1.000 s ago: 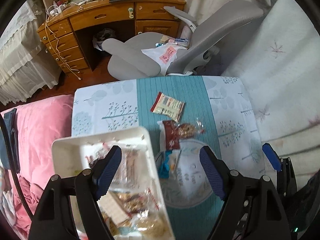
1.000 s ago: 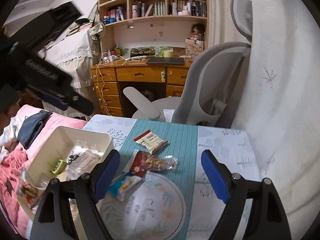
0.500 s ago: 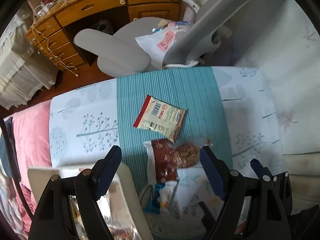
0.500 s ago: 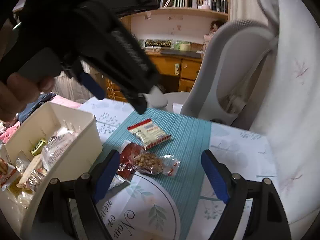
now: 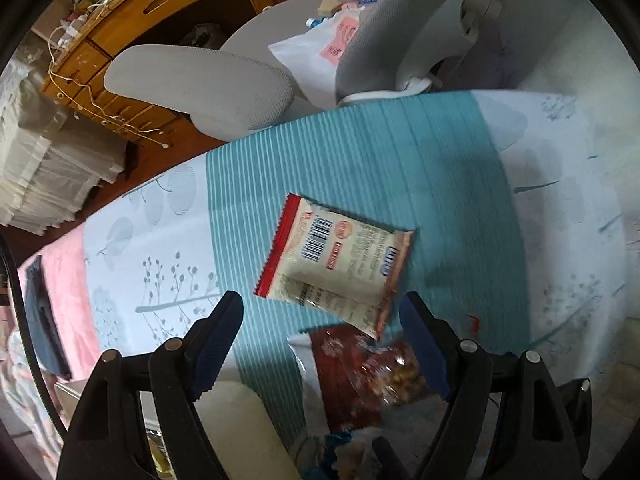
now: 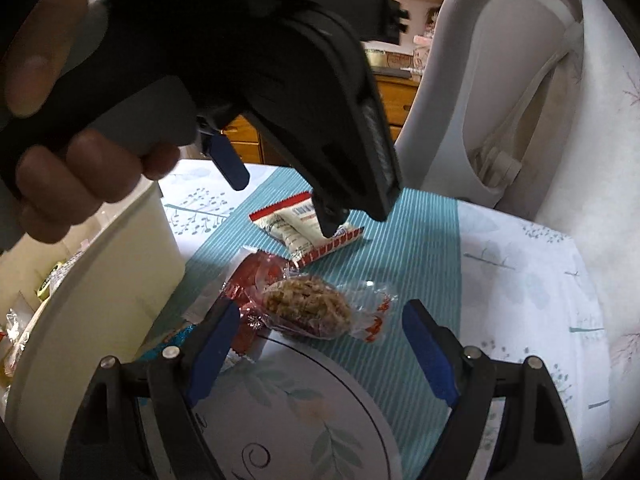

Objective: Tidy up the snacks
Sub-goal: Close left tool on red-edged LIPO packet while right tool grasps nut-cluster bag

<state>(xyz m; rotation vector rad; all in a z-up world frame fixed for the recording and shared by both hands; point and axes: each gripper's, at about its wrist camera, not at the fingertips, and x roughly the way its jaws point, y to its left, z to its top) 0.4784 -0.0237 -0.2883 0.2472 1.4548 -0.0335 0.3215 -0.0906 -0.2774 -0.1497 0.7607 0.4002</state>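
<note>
You are holding the left gripper (image 5: 320,344) pointing down over the table, its blue-padded jaws standing wide apart with nothing clamped between them. In the left wrist view, just beyond its tips toward twelve o'clock, the cream snack packet with red crimped edges and a barcode (image 5: 336,264) is lying flat on the teal striped runner (image 5: 360,160). Below it, at about five o'clock from that packet and touching its lower corner, the clear-and-red wrapper holding a brown nut cluster (image 5: 380,368) is lying partly between the jaws. At seven o'clock the rim of the cream plastic bin (image 5: 240,420) is showing, and at six o'clock a blue-and-white wrapper (image 5: 340,448) is peeking in, blurred.

You are holding the right gripper (image 6: 320,348) angled downward, its jaws also spread wide and gripping nothing. In the right wrist view the nut cluster wrapper (image 6: 308,304) is sitting just ahead of the tips, toward twelve o'clock, overlapping a red foil packet (image 6: 256,276) at its ten o'clock. The cream bin (image 6: 112,280) is standing at nine o'clock, with wrapped snacks visible inside at its far left. Farther along the runner, the cream packet (image 6: 288,232) is lying at twelve o'clock, and the left gripper's black tip (image 6: 332,216) is hovering right over it; whether it is touching cannot be told. Your left hand (image 6: 72,168) is wrapping the handle at ten o'clock. Beyond the table, a grey office chair (image 6: 500,100) is standing at one o'clock, and a wooden desk (image 5: 120,32) at eleven o'clock.
</note>
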